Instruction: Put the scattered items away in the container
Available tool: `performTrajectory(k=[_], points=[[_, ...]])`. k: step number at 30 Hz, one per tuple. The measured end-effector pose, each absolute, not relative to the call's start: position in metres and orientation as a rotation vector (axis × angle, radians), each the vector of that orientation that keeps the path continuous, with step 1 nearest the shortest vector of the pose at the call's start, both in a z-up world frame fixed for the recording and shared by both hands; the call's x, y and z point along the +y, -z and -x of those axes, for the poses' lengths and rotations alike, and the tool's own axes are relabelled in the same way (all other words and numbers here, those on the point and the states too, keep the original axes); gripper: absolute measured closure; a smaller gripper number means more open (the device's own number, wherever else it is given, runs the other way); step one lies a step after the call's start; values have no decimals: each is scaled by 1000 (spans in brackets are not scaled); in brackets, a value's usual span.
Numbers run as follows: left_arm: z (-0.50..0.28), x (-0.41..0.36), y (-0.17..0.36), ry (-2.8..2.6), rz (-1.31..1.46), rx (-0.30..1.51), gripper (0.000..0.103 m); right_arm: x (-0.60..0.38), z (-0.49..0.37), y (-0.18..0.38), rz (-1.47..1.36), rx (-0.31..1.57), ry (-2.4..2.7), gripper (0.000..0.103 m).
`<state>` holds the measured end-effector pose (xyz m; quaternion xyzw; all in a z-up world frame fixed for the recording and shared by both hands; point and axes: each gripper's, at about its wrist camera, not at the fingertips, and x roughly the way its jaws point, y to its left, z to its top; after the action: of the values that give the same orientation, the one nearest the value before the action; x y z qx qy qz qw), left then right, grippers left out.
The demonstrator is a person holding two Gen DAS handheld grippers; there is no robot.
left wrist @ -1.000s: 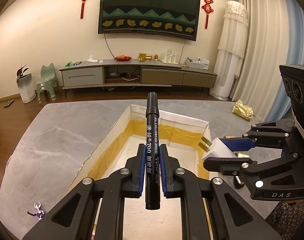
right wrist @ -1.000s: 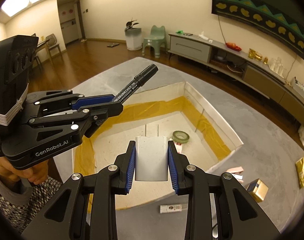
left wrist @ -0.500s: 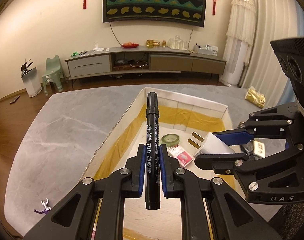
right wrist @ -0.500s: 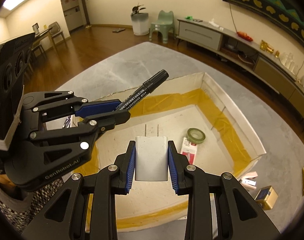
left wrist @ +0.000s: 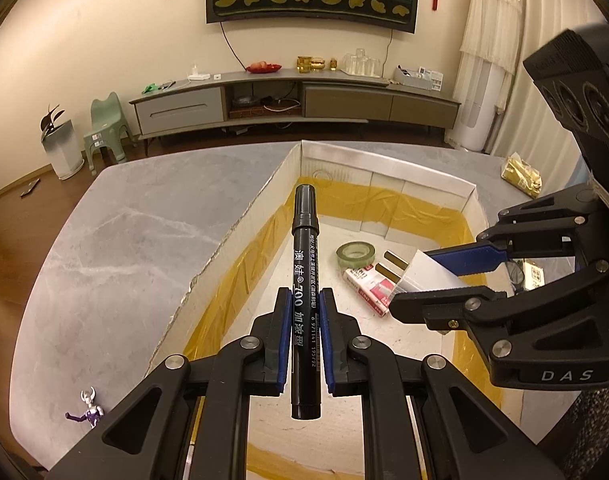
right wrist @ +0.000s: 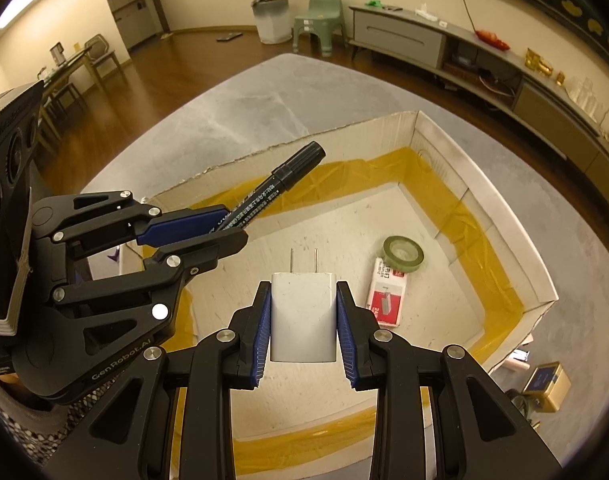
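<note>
Your left gripper [left wrist: 304, 334] grips the stiff, slick marker [left wrist: 304, 280] mid-barrel; your right gripper [right wrist: 304, 320] squeezes the light, rigid charger [right wrist: 303, 316], tape [right wrist: 403, 252] at two o'clock.

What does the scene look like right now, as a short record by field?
left claw: shut on marker, held over box
right claw: shut on charger, prongs forward, over box
in box: tape roll, red-and-white packet, touching
on table outside box: purple figurine, gold tin, gold packet
box lining: yellow tape along the floor edges
done: neither held item released yet
</note>
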<state>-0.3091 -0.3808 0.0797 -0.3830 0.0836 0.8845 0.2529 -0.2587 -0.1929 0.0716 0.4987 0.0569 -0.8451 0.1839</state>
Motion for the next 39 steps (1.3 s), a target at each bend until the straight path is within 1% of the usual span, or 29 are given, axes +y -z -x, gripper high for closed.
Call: performTrajectory(k=[19,21,23,25,30,39], points=[[323,-382,-54,-2377,1161,295,88,-210,276,-40,-1549,246,2300,70],[326,-382,-52,-2393,1178,308,85,-208,278,-39,-1557,222,2293,70],[328,-384,-51,-2413,1191,315,58,-205,280,-39,-1563,212,2316,69],[328,-386,-52,-2442,1180,326,49,-201,280,-41,-1560,198,2329,68],[328,-390,-60,-2456,1144,284,49,-196,273,-50,-1527,159,2340,68],[323,-384,-65,-2462,1122,304,49,-195,251,-64,-1455,170,2353,68]])
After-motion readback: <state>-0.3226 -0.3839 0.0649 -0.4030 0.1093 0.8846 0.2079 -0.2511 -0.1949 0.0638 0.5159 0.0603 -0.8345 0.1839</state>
